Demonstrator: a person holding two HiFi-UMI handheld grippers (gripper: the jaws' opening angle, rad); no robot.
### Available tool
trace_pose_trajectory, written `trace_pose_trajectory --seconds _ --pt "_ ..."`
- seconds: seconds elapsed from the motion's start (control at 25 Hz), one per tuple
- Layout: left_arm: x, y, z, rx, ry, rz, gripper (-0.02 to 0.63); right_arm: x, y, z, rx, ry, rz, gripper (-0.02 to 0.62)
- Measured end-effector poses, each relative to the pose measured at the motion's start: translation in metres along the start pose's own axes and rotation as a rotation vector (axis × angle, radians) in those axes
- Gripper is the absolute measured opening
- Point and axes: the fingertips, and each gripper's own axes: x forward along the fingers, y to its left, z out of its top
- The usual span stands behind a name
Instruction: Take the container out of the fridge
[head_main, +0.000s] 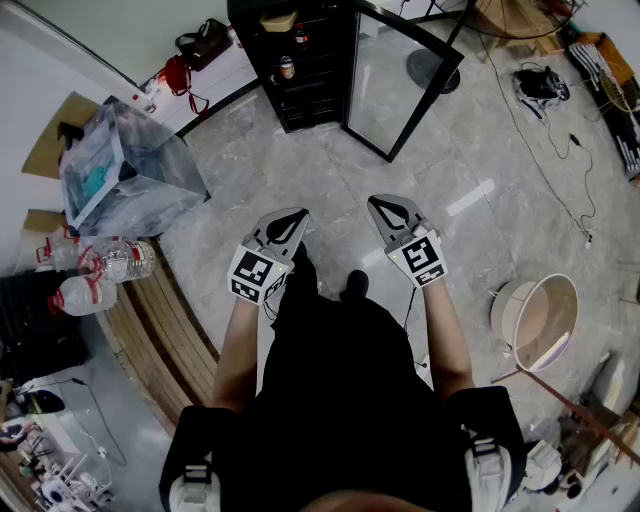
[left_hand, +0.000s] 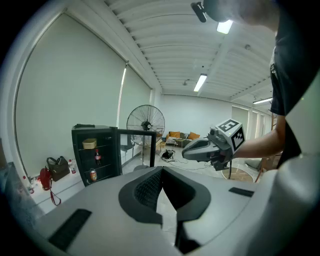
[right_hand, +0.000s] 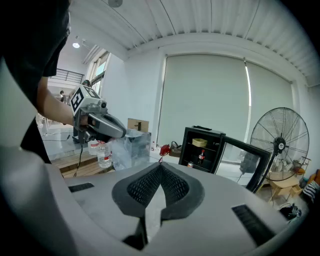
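Observation:
A small black fridge (head_main: 292, 62) stands across the floor with its glass door (head_main: 400, 80) swung open. On its top shelf sits a pale yellow container (left_hand: 89, 143) (right_hand: 199, 142) (head_main: 280, 20). Lower shelves hold a dark bottle (left_hand: 98, 156) and a can (head_main: 287, 68). My left gripper (head_main: 297, 213) (left_hand: 161, 169) and right gripper (head_main: 377, 203) (right_hand: 161, 165) are held side by side in front of the person's body, well short of the fridge. Both point toward it, jaws together, nothing between them.
A clear plastic box (head_main: 120, 170), water bottles (head_main: 110, 262) and wooden boards (head_main: 160, 320) lie to the left. Bags (head_main: 205, 40) sit by the wall. A standing fan (left_hand: 145, 121) is beyond the fridge, a round tub (head_main: 540, 320) at right, cables (head_main: 560, 150) on the floor.

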Motion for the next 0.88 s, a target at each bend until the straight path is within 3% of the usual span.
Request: trace_pose_trajectory --seconds 0.36,0.88 --pt "0.001 -0.078 -0.002 0.014 -0.001 0.030 0.017 -0.063 0.013 -0.022 -0.043 -0.018 0.056 -0.003" --pt "-0.019 -0.065 -0.012 -0.001 -0.005 0.045 0.017 -0.061 0.027 -0.028 -0.034 0.015 0.055 -0.003"
